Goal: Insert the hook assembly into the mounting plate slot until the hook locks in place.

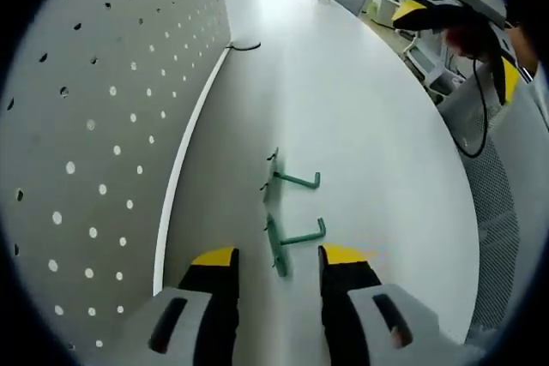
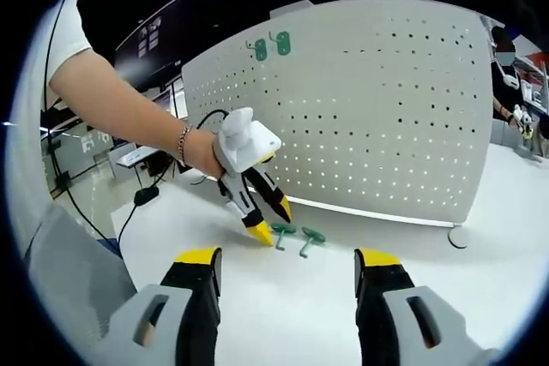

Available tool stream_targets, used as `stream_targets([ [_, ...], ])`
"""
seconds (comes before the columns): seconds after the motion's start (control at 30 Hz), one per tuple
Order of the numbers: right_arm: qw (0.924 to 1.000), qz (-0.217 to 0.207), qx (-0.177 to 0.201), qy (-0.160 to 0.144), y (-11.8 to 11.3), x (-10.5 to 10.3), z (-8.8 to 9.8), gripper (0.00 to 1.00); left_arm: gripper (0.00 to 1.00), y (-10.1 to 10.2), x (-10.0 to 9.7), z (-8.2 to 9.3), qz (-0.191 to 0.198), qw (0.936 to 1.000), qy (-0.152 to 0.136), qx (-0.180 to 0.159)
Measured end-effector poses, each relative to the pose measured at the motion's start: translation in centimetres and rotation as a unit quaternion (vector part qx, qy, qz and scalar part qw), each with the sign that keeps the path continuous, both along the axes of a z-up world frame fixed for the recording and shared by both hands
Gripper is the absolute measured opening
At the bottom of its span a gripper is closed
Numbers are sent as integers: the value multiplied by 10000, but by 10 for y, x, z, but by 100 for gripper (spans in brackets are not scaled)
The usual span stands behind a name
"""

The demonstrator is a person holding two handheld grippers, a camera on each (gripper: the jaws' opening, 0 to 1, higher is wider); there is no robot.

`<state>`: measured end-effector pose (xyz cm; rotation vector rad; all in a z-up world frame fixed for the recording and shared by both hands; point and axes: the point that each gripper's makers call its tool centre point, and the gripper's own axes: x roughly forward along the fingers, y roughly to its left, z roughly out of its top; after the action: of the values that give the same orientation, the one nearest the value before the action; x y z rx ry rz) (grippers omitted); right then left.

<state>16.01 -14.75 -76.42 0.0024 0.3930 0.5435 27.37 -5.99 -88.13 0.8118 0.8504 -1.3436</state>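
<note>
Two green hooks lie side by side on the white table [image 1: 377,126], the nearer hook [image 1: 283,242] just ahead of my left gripper [image 1: 279,256], the farther hook [image 1: 292,179] beyond it. The left gripper's jaws stand open, with the nearer hook's plate lying in the gap between the yellow tips. In the right gripper view the left gripper [image 2: 273,222], held in a hand, points down at the hooks [image 2: 296,234] in front of the white pegboard [image 2: 369,100]. My right gripper [image 2: 288,259] is open, holds nothing and is well back from them.
Two more green hooks [image 2: 271,45] hang near the pegboard's top left. The board [image 1: 94,126] stands on a round foot [image 2: 459,236]. A black cable [image 1: 244,45] lies by its far end. Chairs [image 1: 429,57] line the table's right edge. A person [image 2: 506,62] stands far right.
</note>
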Motion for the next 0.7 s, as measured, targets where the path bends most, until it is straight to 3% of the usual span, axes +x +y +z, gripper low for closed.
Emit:
stream_targets([
  [0.6, 10000, -49, 64, -19, -1, 0, 3, 58, 10, 3, -2, -1, 51, 9999, -137, 90],
  [0.7, 10000, -55, 55, -24, -2, 0, 3, 57, 6, 3, -4, -1, -46, 9996, -275, 112],
])
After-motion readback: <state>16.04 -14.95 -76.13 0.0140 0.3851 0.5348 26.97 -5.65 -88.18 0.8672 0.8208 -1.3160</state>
